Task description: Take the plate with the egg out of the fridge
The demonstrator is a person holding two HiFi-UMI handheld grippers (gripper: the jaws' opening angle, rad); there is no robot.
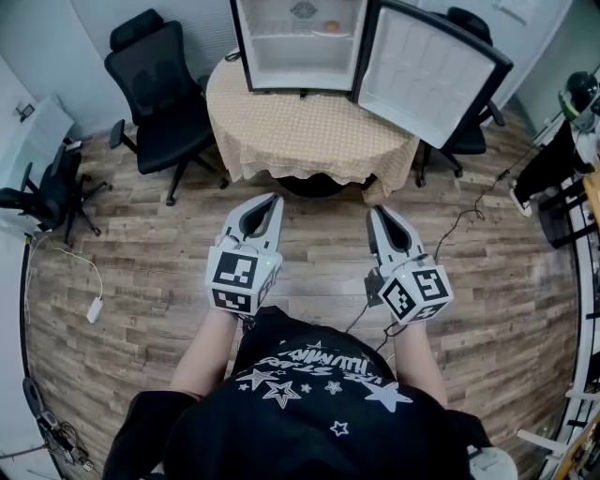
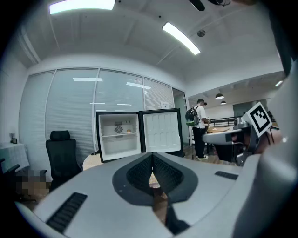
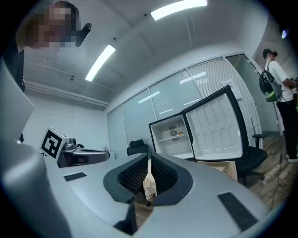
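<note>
Plate with the egg [image 1: 330,27] sits on the upper shelf inside the open fridge [image 1: 281,56], toward the shelf's right side and beside a round fan grille [image 1: 302,9] on the back wall. It lies well beyond both pairs of your fingers, across a stretch of wood-plank floor [image 1: 141,272].

From the left, a black padded office chair [image 1: 159,84] stands by the bench's left edge. Your left gripper [image 1: 272,200] is smooth grey plastic, and its ribbed black fingers [image 2: 138,172] are pressed together with nothing between them.

The bench [image 1: 309,131] is round and draped in a beige checked cloth. The white, boxy fridge stands at its far edge.

Your right gripper [image 1: 378,213] matches the left, with its fingers [image 3: 132,175] together on nothing and pointed toward the fridge. The fridge door [image 1: 427,70], white with moulded ribs and a dark frame, hangs open on the right.

The egg is small, rounded and orange-brown. The plate under it is pale and hard to make out.
</note>
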